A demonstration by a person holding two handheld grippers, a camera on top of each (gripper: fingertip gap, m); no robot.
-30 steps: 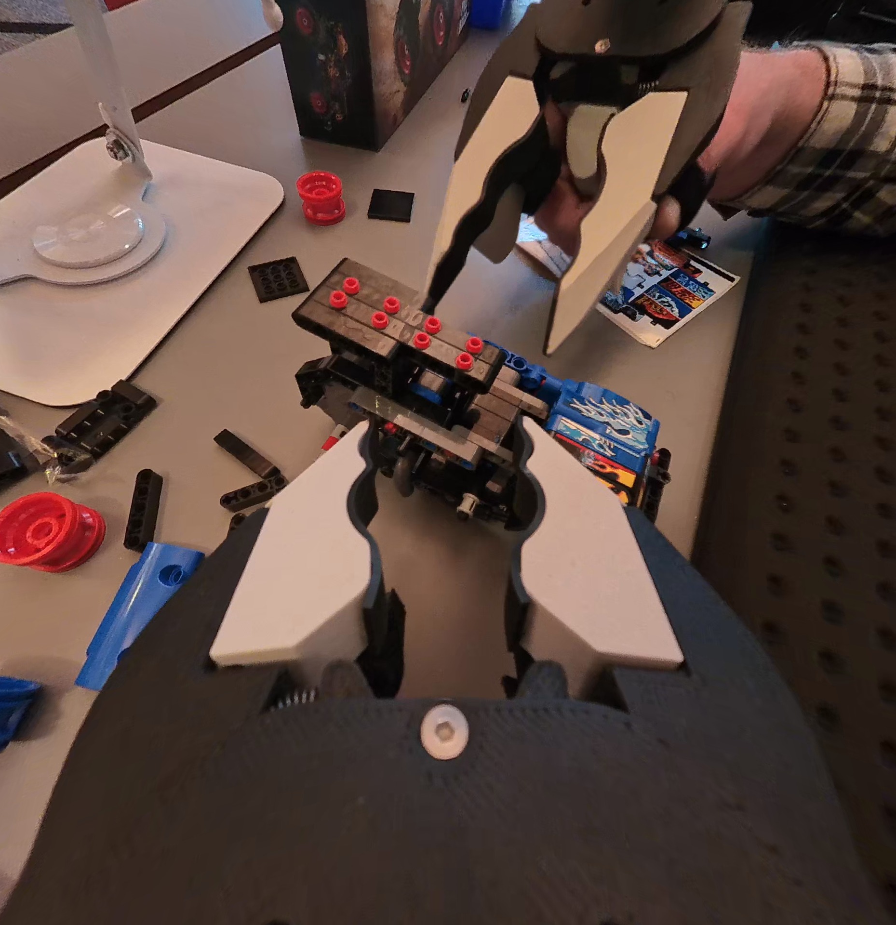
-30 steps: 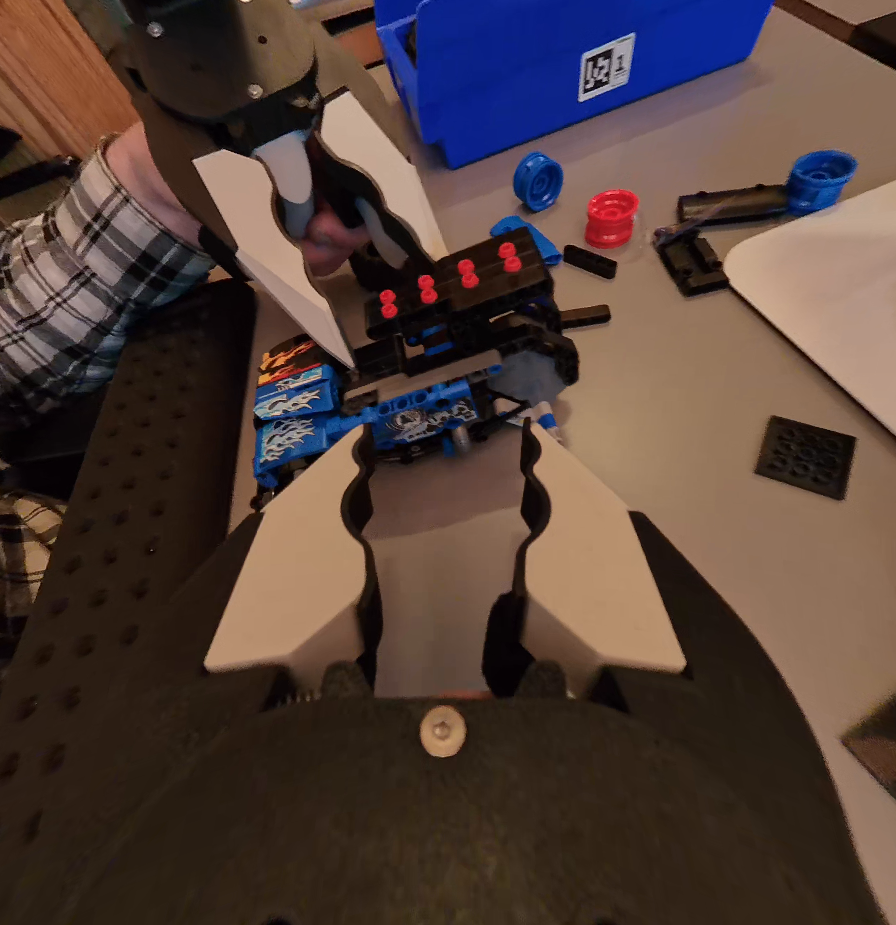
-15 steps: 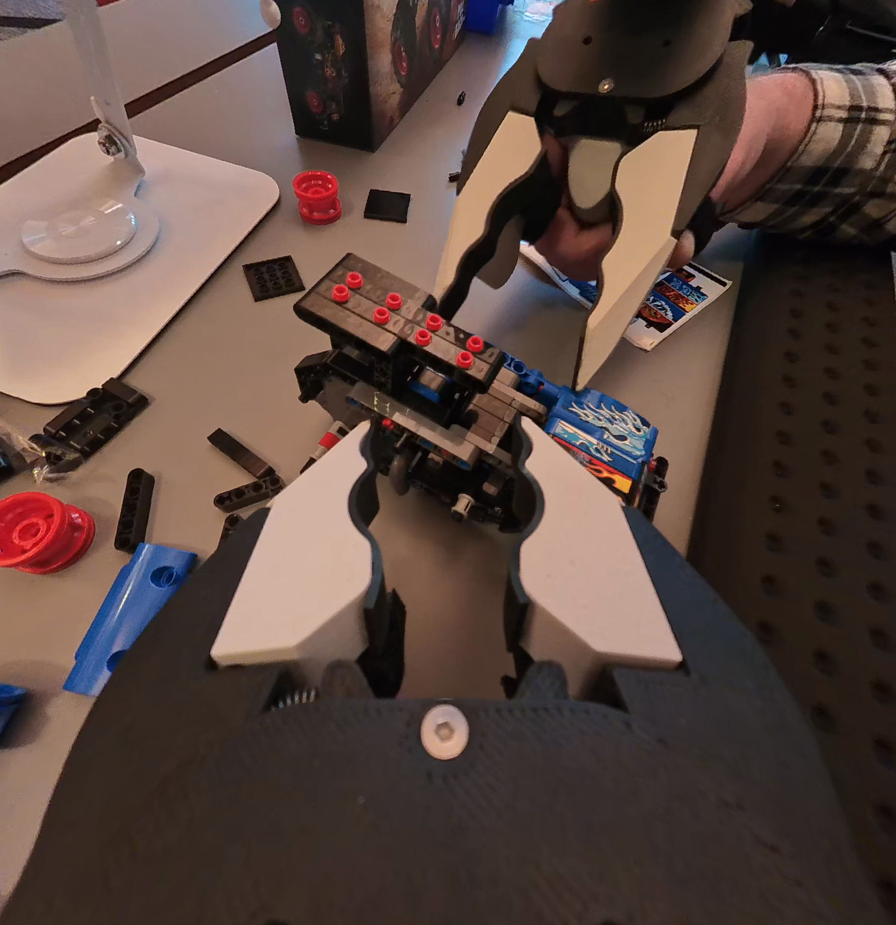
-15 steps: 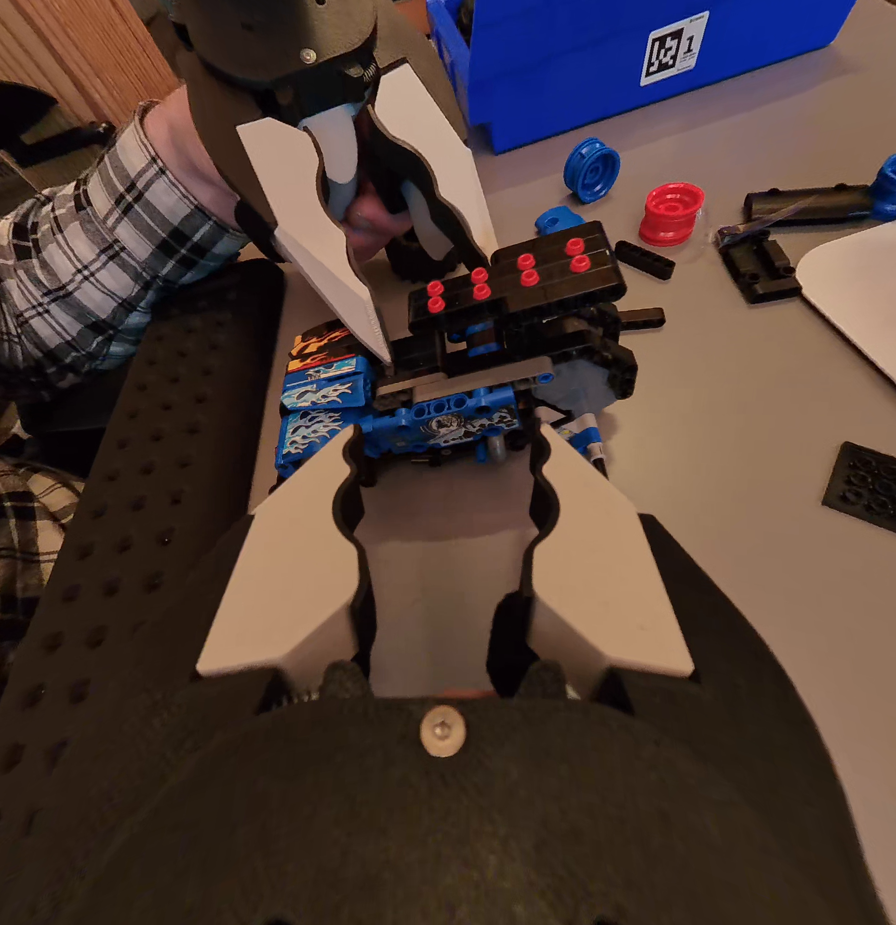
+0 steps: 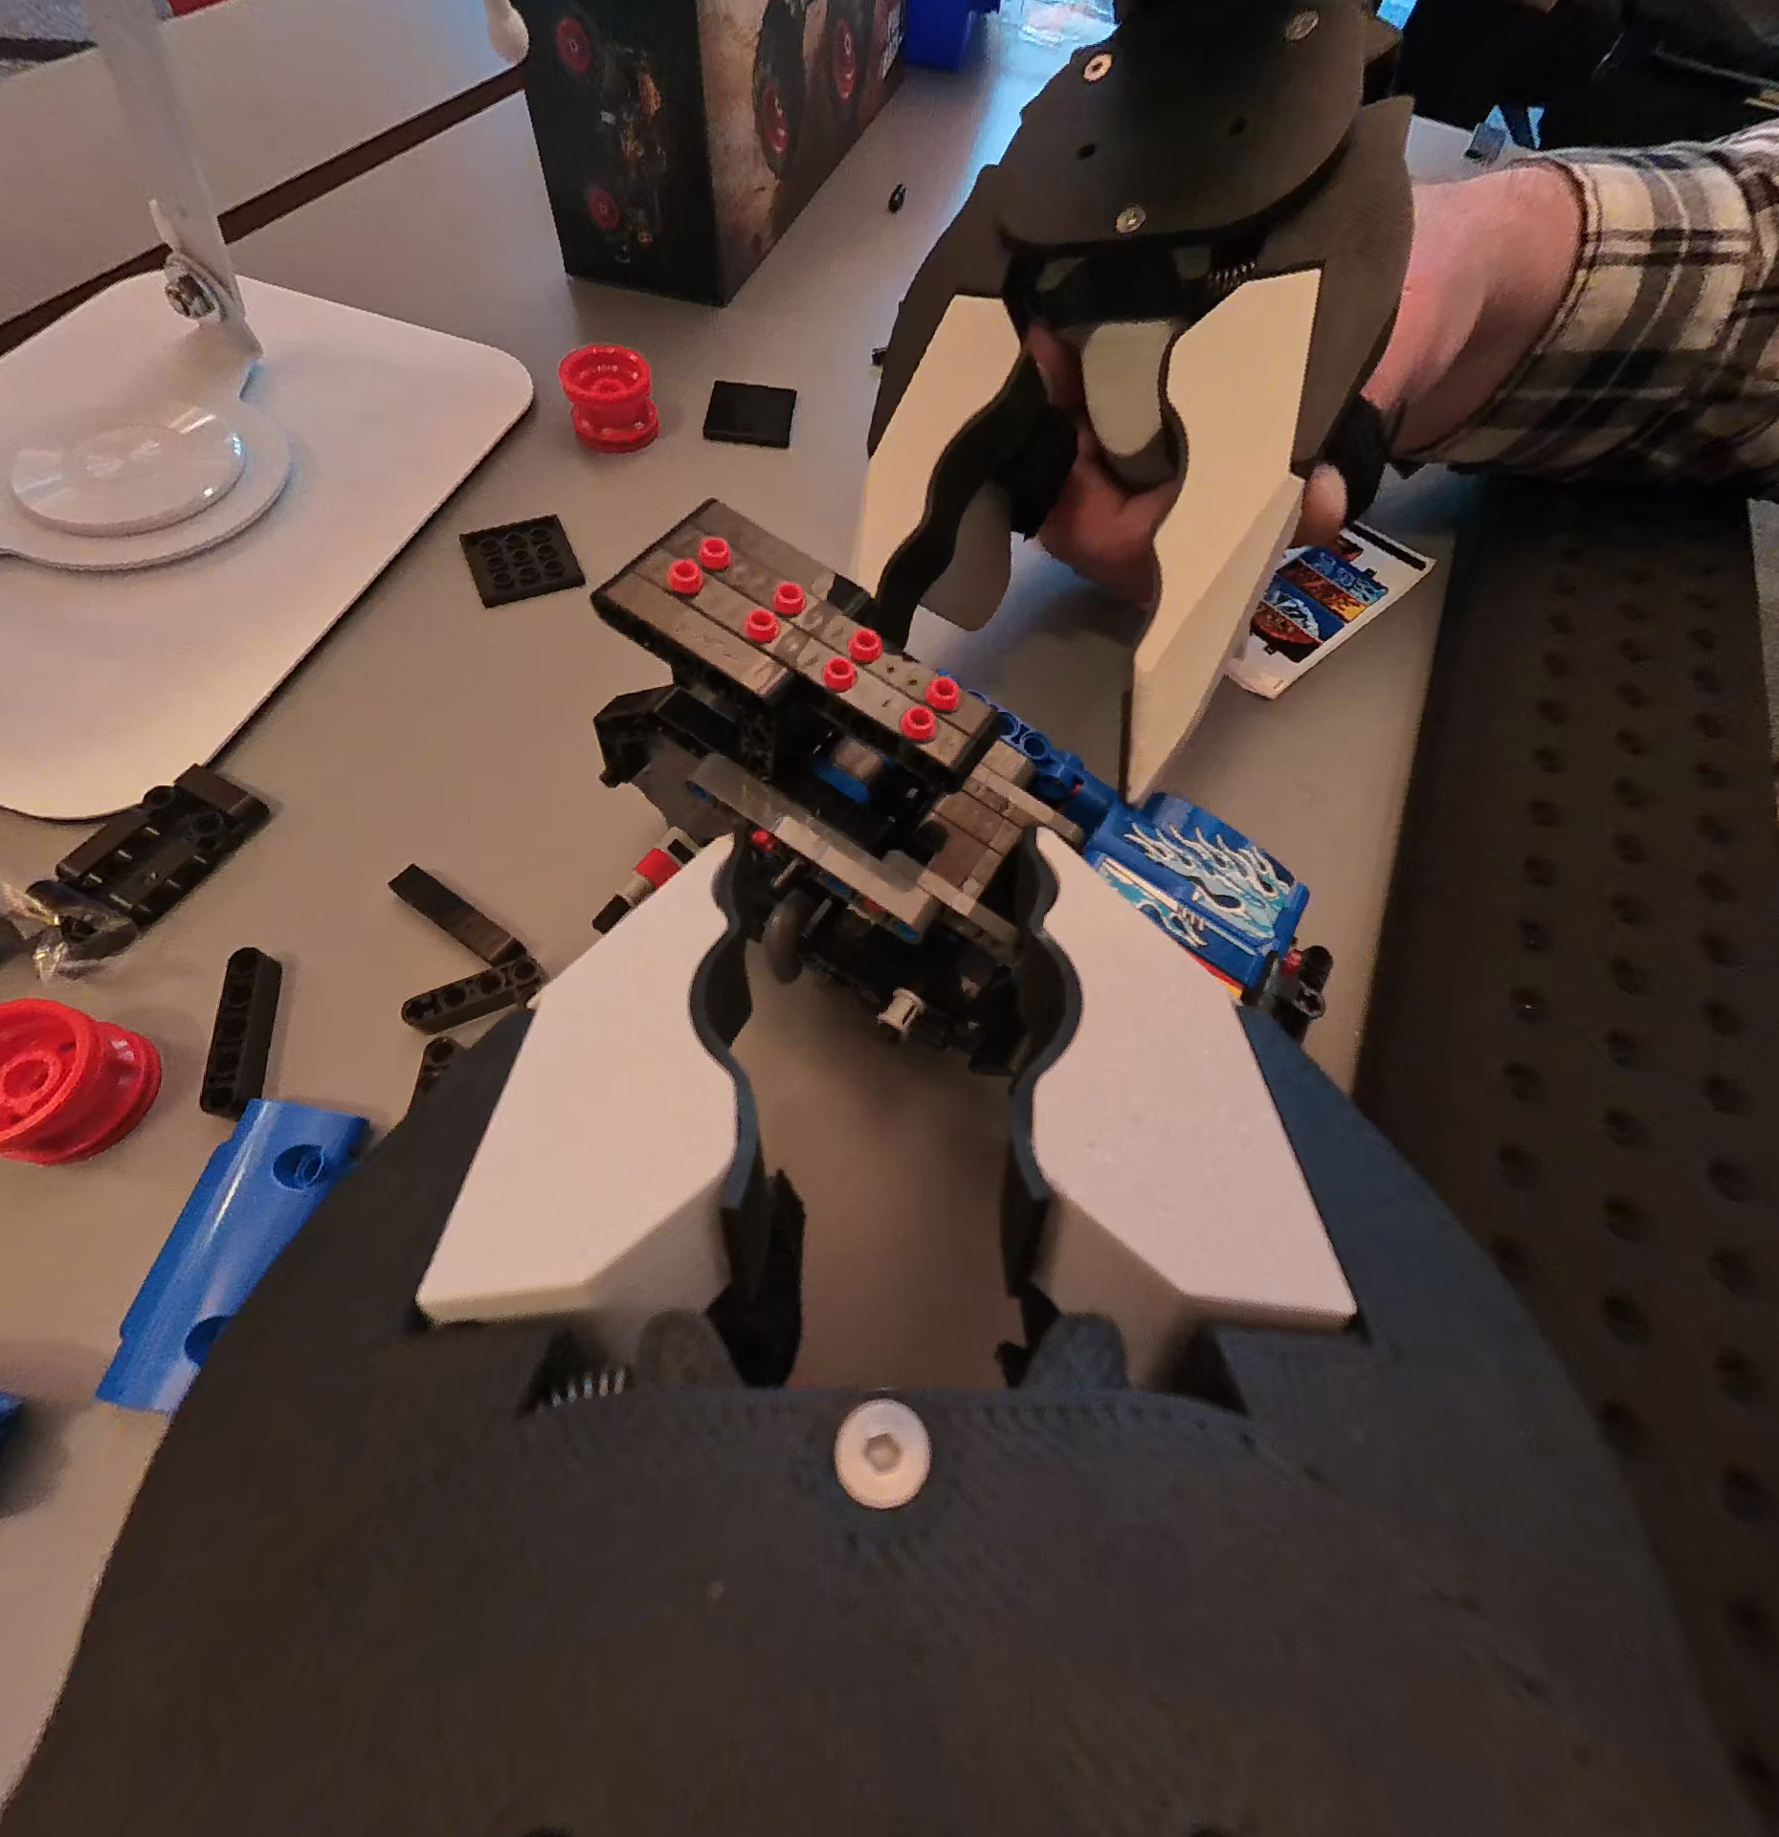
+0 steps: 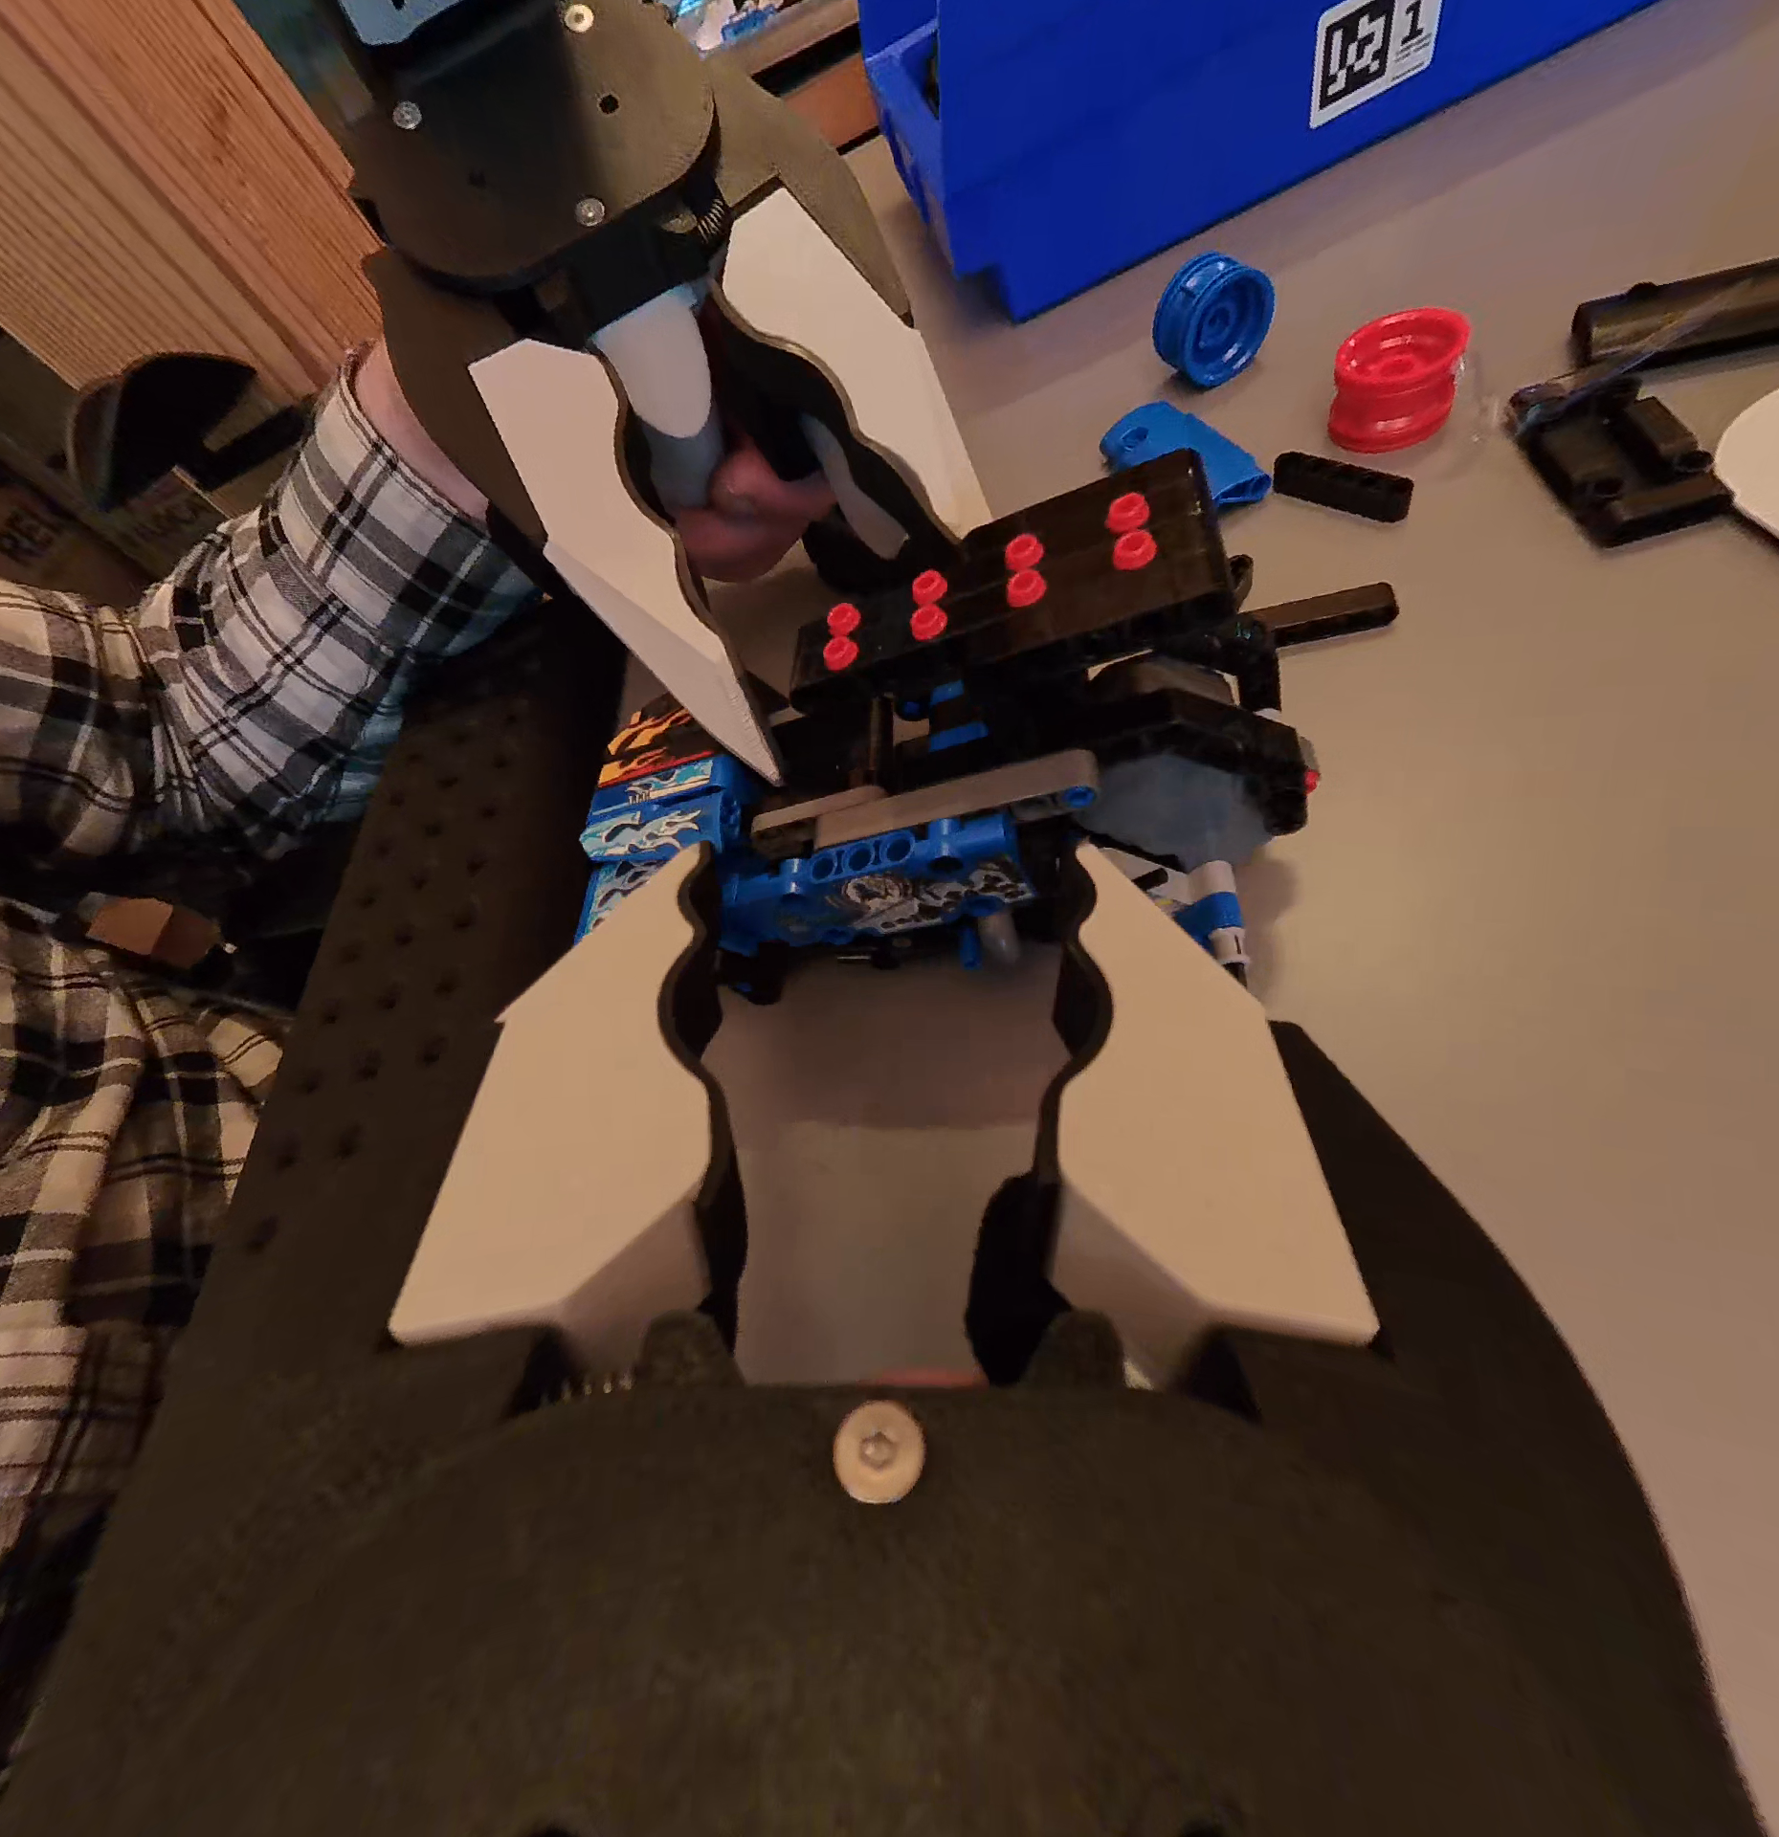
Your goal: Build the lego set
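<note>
The grey desk (image 5: 388,636) carried a build that looked partly done. Along one edge of the desk ran a dark perforated mat (image 5: 1581,994), and the half-built vehicle (image 5: 865,795) sat just beside that edge. Its black frame, blue flame-printed panels (image 5: 1203,885) and a raised black plate studded with red pins (image 5: 796,636) were already joined. No wheels showed on it, so the running gear and more of the body seemed left to do.

The left tool (image 5: 880,885) sat at one end of the vehicle with its jaws spread wide to either side of the frame; whether the pads were pressing could not be told, and it looked more like a brace than a grip. The right tool (image 6: 885,890) stood the same way against the blue side panel, jaws well apart and nothing lifted. In the left wrist view its far finger tip rested at the rear of the studded plate.

Toward the far edge stood the dark set box (image 5: 706,139) and a white stand base (image 5: 169,497). A blue bin (image 6: 1213,129) stood at another edge.

Loose parts lay unused: a big red wheel hub (image 5: 50,1084), a second red hub (image 5: 607,393), a blue hub (image 6: 1213,318), a blue curved panel (image 5: 229,1243), a studded black square (image 5: 522,562), short black beams (image 5: 239,1029), and a sticker sheet (image 5: 1323,616) near the mat. Much was judged still to be fitted.
</note>
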